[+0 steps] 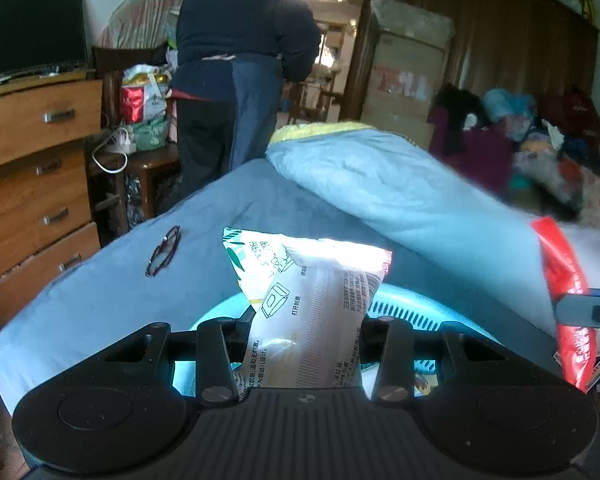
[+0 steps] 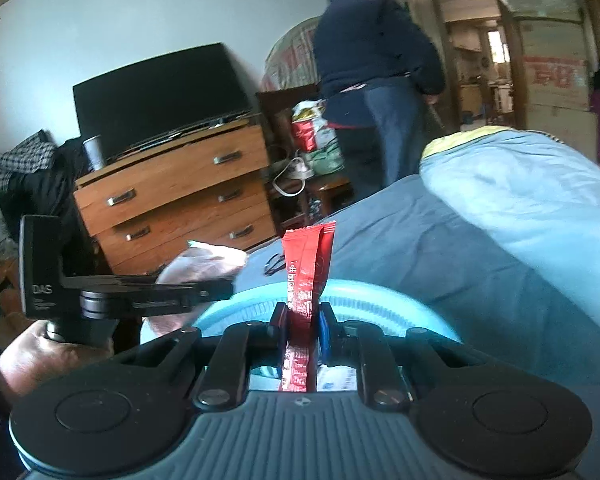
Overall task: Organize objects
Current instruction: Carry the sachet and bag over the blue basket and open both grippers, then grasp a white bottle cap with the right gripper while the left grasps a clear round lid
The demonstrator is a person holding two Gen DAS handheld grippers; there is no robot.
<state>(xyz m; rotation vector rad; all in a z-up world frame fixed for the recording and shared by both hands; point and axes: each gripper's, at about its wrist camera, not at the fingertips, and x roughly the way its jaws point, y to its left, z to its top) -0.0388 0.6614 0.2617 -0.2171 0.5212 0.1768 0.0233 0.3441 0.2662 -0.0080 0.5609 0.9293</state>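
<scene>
Both grippers are loaded, hovering over the light-blue basket [image 1: 404, 308], which sits on the grey-blue bedspread [image 1: 100, 300].

Left gripper [image 1: 306, 322]: fingers pinching a white tissue pack [image 1: 320, 312] at its lower half, pack upright, top end sticking out above the basket rim. A 2nd white-and-green packet [image 1: 252, 264] sits just behind it, touching or overlapping (cannot tell whether it is also held or lying in the basket).

Right gripper [image 2: 303, 320]: fingers pressed together on a slim red sachet [image 2: 306, 276], held vertical, lower end over the basket interior. The same sachet shows at the right edge of the left view.

Progress, as a judgement: mid-task. The right view shows some printed packaging at the basket bottom, so at least 1 item is probably already in. The 2 held items are over the basket but not released yet.

Possibly left to do: eyeglasses [image 1: 163, 251] lie loose on the bedspread, well apart from the basket. A few small packets are at the far right edge of the left view, too blurred to identify.

A person [image 1: 236, 60] stands near the wooden dresser [image 2: 172, 196], back to the cameras, clear of the work area.
</scene>
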